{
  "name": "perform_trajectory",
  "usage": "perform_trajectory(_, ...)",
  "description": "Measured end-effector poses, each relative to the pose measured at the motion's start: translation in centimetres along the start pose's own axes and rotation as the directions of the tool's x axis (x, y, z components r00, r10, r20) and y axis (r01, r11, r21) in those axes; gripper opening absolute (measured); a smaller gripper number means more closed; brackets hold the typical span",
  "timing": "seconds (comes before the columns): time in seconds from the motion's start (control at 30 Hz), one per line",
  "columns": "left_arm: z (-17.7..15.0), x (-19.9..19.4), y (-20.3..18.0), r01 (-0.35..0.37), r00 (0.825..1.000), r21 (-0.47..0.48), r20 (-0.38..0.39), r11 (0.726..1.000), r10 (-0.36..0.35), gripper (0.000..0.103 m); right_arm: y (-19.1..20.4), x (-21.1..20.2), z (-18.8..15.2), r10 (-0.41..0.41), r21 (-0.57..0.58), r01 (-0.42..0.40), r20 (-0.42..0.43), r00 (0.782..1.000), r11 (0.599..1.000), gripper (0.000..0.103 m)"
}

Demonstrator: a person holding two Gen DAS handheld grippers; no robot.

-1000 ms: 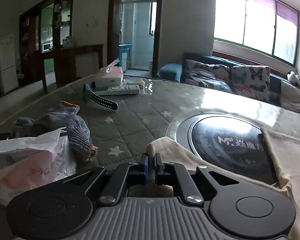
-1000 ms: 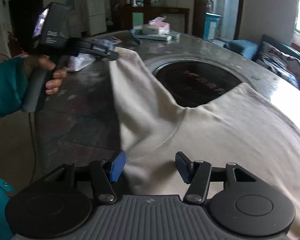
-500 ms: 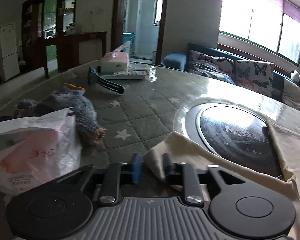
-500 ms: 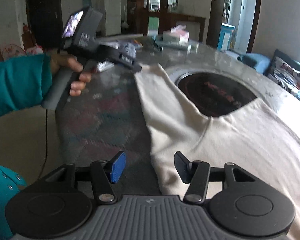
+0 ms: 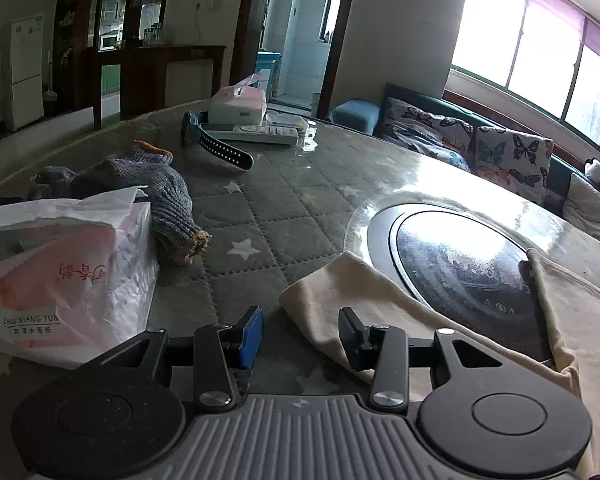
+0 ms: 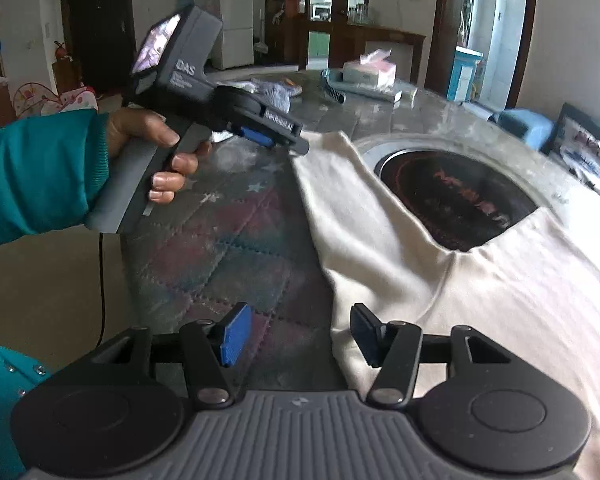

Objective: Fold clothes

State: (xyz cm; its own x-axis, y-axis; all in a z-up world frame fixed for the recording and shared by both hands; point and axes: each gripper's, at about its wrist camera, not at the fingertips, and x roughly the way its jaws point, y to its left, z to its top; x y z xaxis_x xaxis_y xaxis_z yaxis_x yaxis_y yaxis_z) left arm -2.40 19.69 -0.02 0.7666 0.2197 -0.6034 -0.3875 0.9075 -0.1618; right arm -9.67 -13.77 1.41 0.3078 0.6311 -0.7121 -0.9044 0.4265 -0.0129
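Note:
A cream garment [image 6: 480,288] lies flat on the round table, partly over the black cooktop. One long cream part [image 5: 364,300] stretches toward the left gripper and ends just ahead of it. My left gripper [image 5: 300,334] is open and empty, its jaws on either side of that end, not holding it. From the right wrist view the left gripper [image 6: 288,138] hovers at the tip of that part. My right gripper [image 6: 296,332] is open and empty at the garment's near left edge.
A white and pink plastic bag [image 5: 64,276] and grey knitted gloves [image 5: 156,192] lie left of the garment. A watch [image 5: 220,148], remotes and a tissue box [image 5: 238,104] sit at the far side. The black cooktop [image 5: 460,264] is set in the table [image 5: 284,216].
My left gripper opened and let go of the cream part, which now lies on the table, and drew back a little. My right gripper stayed open and shifted left to the garment's edge.

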Motion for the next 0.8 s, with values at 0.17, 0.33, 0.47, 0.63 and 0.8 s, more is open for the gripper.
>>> perform_trajectory(0.17,0.0,0.1,-0.1,0.003,1.000,-0.009,-0.002,1.000,-0.003,0.040,0.1,0.7,0.0,0.020,0.002,-0.020,-0.015,1.000,1.000,0.060)
perform_trajectory(0.33,-0.1,0.3,-0.5,0.015,1.000,0.008,0.004,1.000,-0.015,0.019,-0.7,-1.2,0.0,-0.016,0.028,0.015,0.020,1.000,1.000,0.060)
perform_trajectory(0.47,0.2,0.3,-0.4,0.023,1.000,-0.026,0.007,0.999,-0.023,0.007,-1.5,-2.7,-0.3,-0.057,0.065,0.054,0.046,0.997,0.996,0.059)
perform_trajectory(0.63,1.6,-2.6,-2.8,0.136,0.988,-0.001,0.071,0.991,-0.136,0.005,-2.8,-5.0,-1.3,-0.117,0.123,0.109,0.065,0.991,0.986,0.058)
perform_trajectory(0.8,3.7,-6.5,-7.7,0.318,0.936,0.076,0.130,0.945,-0.326,0.005,-5.0,-7.2,-3.0,-0.194,0.215,0.175,0.073,0.978,0.961,0.058)
